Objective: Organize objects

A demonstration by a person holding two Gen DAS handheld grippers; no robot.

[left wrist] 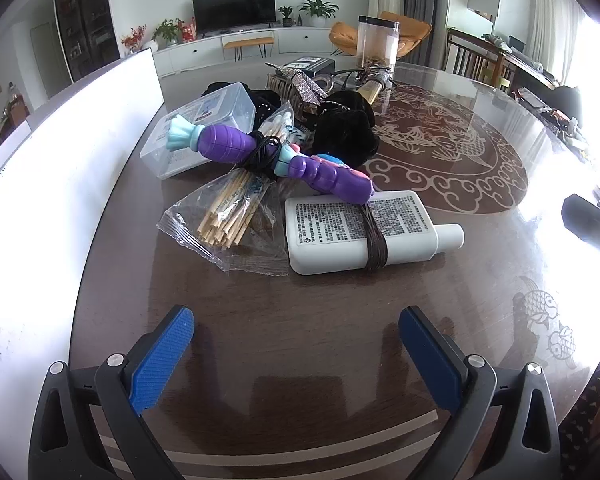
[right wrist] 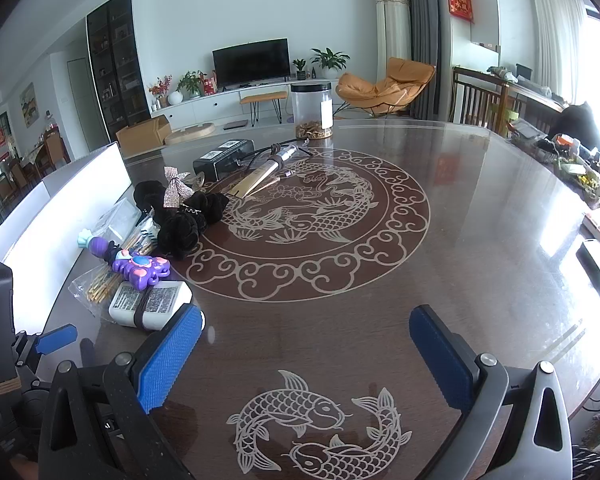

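— How were my two grippers sitting?

— I had the left gripper (left wrist: 296, 344) low over the near edge of the table (left wrist: 340, 320), both blue pads spread wide and nothing between them. My right gripper (right wrist: 306, 350) hung the same way further along that near edge, jaws released, empty, above the pair of inlaid fish (right wrist: 320, 424).

— And the pile I was meant to sort?

— It lay along the table's left edge, beside the white board (left wrist: 60, 168). Going left to right in the left wrist view: a clear plastic box (left wrist: 204, 128), a purple toy (left wrist: 260, 152) lying across a clear bag of wooden sticks (left wrist: 228, 220), then a flat white bottle (left wrist: 364, 232) on its side with a dark band round it, cap toward the centre of the table. Behind those sat black fuzzy cloth (left wrist: 344, 128).

— What couldn't I make out?

— The bottle's label print was too small to read. A cord wrapped the toy's middle, and I could not tell where it ended. Things at the far edge, a black case (right wrist: 224, 156) and a clear jar (right wrist: 312, 108), were partly blocked in the left view. Glare washed out the right edge.

— Room to move?

— The middle of the table, over the round carp pattern (right wrist: 312, 216), and the whole near edge ahead of both grippers were bare.
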